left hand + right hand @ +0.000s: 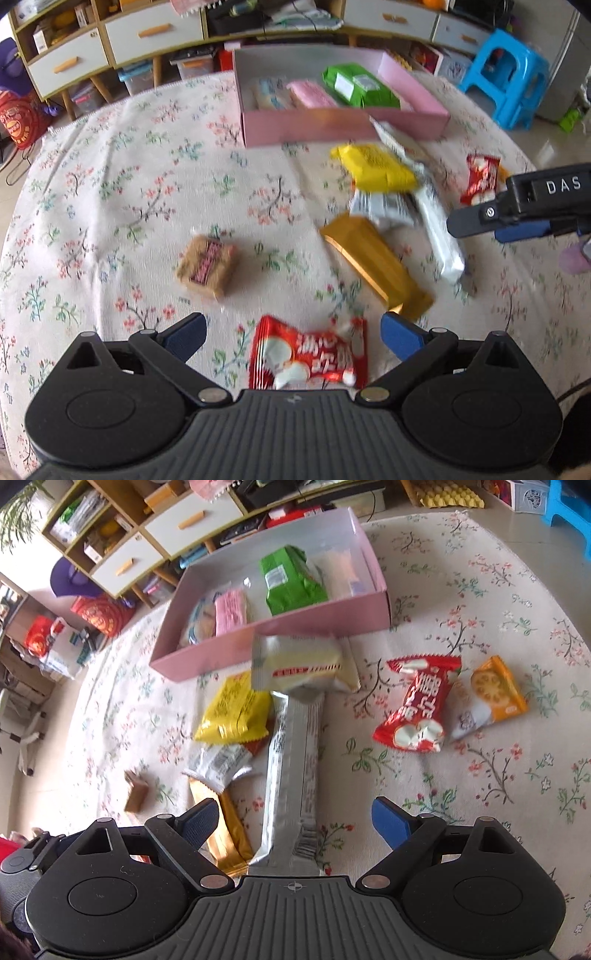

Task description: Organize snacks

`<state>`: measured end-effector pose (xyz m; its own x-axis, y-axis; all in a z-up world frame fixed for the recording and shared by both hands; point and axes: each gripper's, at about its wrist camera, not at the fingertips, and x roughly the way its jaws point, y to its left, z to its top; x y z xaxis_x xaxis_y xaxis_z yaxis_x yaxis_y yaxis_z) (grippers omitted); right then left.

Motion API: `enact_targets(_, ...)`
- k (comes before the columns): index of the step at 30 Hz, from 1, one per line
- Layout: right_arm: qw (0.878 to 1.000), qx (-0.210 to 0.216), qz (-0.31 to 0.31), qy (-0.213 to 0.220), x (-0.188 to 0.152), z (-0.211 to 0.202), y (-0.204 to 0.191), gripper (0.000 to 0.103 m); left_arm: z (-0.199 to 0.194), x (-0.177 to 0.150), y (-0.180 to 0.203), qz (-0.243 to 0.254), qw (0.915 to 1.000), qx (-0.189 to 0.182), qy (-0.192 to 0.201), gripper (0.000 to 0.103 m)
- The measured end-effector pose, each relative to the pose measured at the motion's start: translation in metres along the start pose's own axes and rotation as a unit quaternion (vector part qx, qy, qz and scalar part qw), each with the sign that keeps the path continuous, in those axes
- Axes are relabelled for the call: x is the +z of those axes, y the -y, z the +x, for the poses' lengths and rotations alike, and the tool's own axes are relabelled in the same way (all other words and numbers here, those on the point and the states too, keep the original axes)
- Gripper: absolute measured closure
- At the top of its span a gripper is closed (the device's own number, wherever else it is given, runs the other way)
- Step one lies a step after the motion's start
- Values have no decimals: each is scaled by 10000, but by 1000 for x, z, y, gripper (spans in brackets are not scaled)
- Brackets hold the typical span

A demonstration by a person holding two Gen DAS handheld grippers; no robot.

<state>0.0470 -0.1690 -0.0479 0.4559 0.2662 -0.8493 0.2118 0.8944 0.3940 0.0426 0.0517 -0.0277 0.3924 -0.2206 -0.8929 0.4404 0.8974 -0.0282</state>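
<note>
Above a red snack packet [310, 356], my left gripper [295, 338] stands open, its blue pads on either side and apart from the packet. My right gripper [295, 821] is open too, hovering over a long silver bar packet [291, 775]. A pink box [266, 635] at the back holds a green packet [291, 579], a pink packet [231, 611] and a pale blue one [201, 622]. Loose snacks lie in front of it: a yellow packet [234, 709], a gold bar [373, 264], a cream packet [303, 664], a second red packet [419, 705], an orange cracker packet [495, 690] and a brown biscuit block [207, 266].
A floral tablecloth [110, 192] covers the round table. The right gripper's finger [517, 206] reaches in from the right of the left wrist view. Behind the table stand white-drawer shelves [110, 44] and a blue plastic stool [506, 77]. A small white-grey packet [218, 764] lies on the gold bar.
</note>
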Motion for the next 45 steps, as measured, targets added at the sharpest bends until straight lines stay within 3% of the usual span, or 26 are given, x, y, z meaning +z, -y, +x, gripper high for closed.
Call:
enact_targets(7, 9993, -135, -296, -194, -10, 12, -15, 11, 13, -8, 9, 140, 9986, -273, -433, 10)
enact_targets(13, 9982, -207, -490, -287, -17, 19, -23, 11, 20, -12, 19, 325, 9975, -207, -587, 20)
enact_targets(22, 9976, -286, -577, -238, -16, 24, -26, 11, 18, -9, 13, 189, 9982, -247, -504, 29)
enact_targets(28, 9982, -310, -504, -127, -13, 24, -25, 11, 14, -7, 10, 67, 9988, -285, -389, 39)
enact_targets(30, 9984, -323, -442, -130, -12, 24, -22, 11, 14, -7, 9, 7, 9987, -337, -385, 51)
enact_targets(34, 9989, -340, -312, -58, -9, 22, -17, 12, 14, -6, 8, -60, 9987, -356, -348, 54)
enact_targets(40, 9986, -446, -286, 58, -7, 22, -16, 17, 11, -5, 5, -181, 9989, -351, -233, 55)
enact_targets(45, 9983, -496, -309, 79, -6, 24, -16, 33, 12, -4, 4, -245, 9987, -399, -210, 55)
